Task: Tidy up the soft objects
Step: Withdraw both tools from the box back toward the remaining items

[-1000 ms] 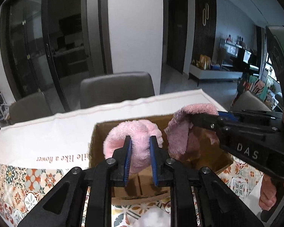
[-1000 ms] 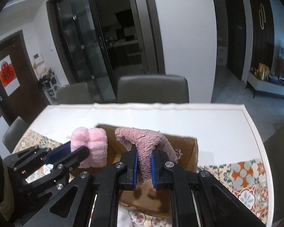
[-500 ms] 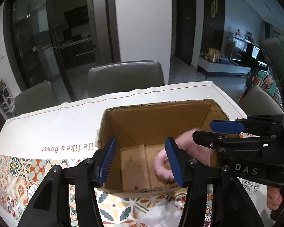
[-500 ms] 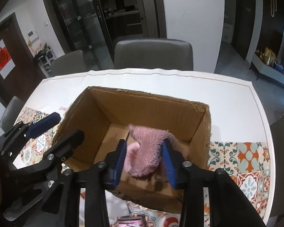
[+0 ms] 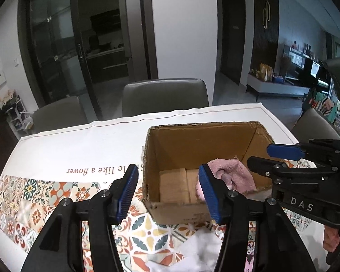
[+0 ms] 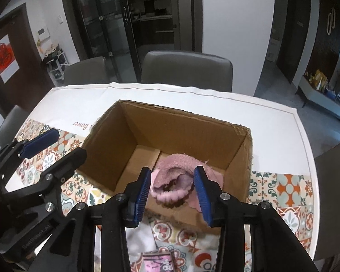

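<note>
An open cardboard box [image 5: 188,136] [image 6: 188,124] stands on the table. Pink fluffy soft objects [image 6: 181,176] [image 5: 233,176] lie on its floor at the near right corner. My left gripper [image 5: 167,192] is open and empty, above the box's near left corner. It also shows in the right wrist view [image 6: 54,145]. My right gripper [image 6: 173,189] is open and empty, above the pink objects at the box's near edge. It also shows in the left wrist view [image 5: 269,156].
The table carries a white and patterned cloth [image 5: 56,195] [image 6: 283,188]. White fluffy material [image 5: 199,249] and a pink printed item [image 6: 157,261] lie in front of the box. Grey chairs [image 5: 165,97] [image 6: 188,70] stand behind the table.
Both grippers opened and let the pink soft objects drop into the box, then drew back and widened further. The objects now rest on the box floor.
</note>
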The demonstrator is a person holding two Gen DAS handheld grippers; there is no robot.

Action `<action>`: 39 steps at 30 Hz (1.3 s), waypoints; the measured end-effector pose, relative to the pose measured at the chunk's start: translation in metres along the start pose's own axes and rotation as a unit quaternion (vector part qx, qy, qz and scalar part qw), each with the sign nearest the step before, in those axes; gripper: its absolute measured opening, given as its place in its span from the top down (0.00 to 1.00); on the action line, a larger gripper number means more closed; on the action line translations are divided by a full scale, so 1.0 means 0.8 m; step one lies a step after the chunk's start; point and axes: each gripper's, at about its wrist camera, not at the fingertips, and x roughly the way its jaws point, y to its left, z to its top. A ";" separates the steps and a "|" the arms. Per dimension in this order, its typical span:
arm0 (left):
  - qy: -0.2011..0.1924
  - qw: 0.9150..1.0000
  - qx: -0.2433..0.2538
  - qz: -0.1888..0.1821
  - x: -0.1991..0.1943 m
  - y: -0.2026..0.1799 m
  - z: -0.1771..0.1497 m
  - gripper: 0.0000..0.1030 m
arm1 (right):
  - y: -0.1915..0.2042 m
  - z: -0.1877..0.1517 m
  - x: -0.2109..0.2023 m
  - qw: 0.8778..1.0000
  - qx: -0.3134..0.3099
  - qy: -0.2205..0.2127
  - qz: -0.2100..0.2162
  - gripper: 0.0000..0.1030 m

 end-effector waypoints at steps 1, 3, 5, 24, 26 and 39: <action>-0.002 1.000 -0.003 0.005 -0.006 0.001 -0.002 0.46 | 0.002 -0.003 -0.006 1.000 0.000 -0.005 -0.003 0.60; -0.005 1.000 -0.008 0.009 -0.019 0.001 -0.007 0.41 | 0.004 -0.009 -0.017 1.000 0.001 -0.012 -0.007 0.60; -0.005 1.000 -0.013 0.009 -0.030 0.002 -0.014 0.40 | 0.007 -0.016 -0.030 1.000 0.002 -0.019 -0.011 0.60; -0.024 0.999 -0.035 0.023 -0.123 -0.009 -0.090 0.37 | 0.024 -0.103 -0.124 0.997 0.033 -0.063 -0.010 0.60; -0.031 0.998 -0.039 0.028 -0.132 -0.011 -0.100 0.37 | 0.024 -0.114 -0.130 0.997 0.039 -0.065 -0.010 0.60; -0.023 0.997 -0.065 0.033 -0.166 -0.023 -0.174 0.37 | 0.030 -0.188 -0.158 0.996 0.047 -0.075 -0.021 0.60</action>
